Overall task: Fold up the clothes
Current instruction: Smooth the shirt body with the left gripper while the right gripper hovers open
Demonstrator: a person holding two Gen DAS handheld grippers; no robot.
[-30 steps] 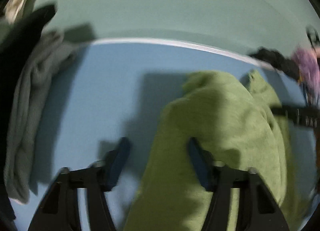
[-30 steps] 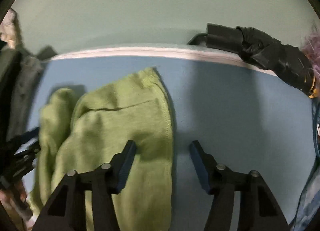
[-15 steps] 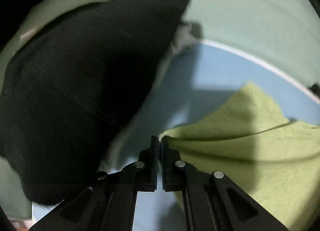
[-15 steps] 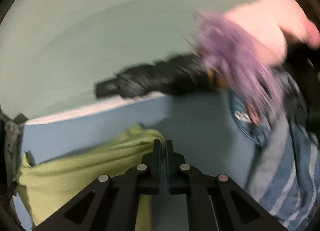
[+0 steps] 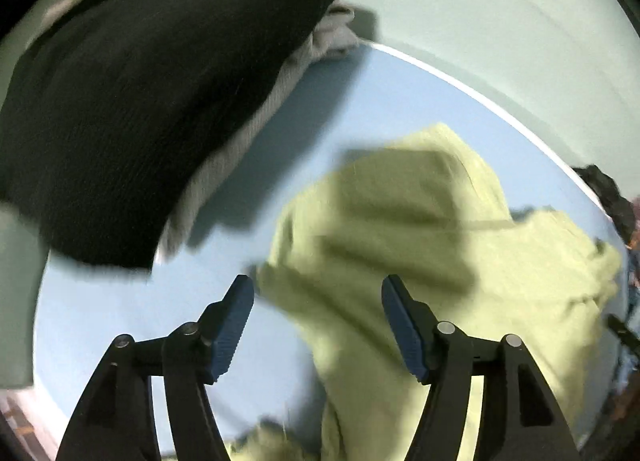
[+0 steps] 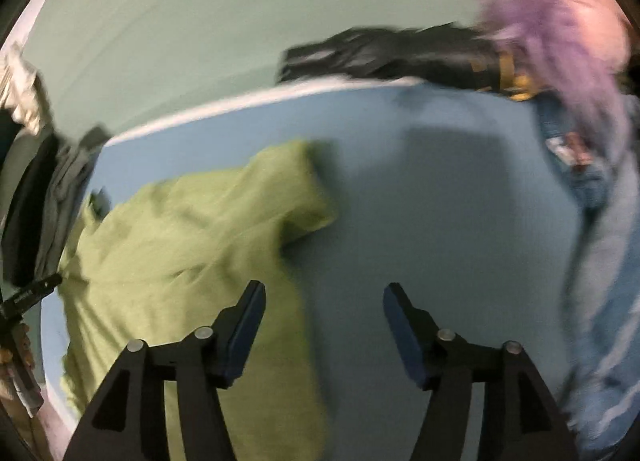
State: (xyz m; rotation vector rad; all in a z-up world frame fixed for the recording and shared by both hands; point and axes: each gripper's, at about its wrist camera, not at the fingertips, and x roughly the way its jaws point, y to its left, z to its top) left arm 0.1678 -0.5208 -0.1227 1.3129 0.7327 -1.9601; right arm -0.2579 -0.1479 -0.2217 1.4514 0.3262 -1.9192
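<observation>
A green garment point(image 5: 420, 245) lies spread and rumpled on the blue surface point(image 5: 120, 325). My left gripper point(image 5: 318, 313) is open and empty above the garment's left edge. In the right wrist view the same green garment point(image 6: 192, 245) fills the lower left. My right gripper point(image 6: 324, 321) is open and empty, its left finger over the garment's right edge and its right finger over the bare blue surface point(image 6: 440, 201). Both views are blurred by motion.
A black garment point(image 5: 140, 101) over a grey one point(image 5: 224, 165) is piled at the left. A black bundle point(image 6: 380, 53), a purple fluffy item point(image 6: 560, 33) and blue striped clothes point(image 6: 600, 261) lie at the right. A pale green wall point(image 6: 200, 21) stands behind.
Both grippers were shut on the green garment's edges half a second ago. Both have opened and let go, and the garment now lies spread on the blue surface.
</observation>
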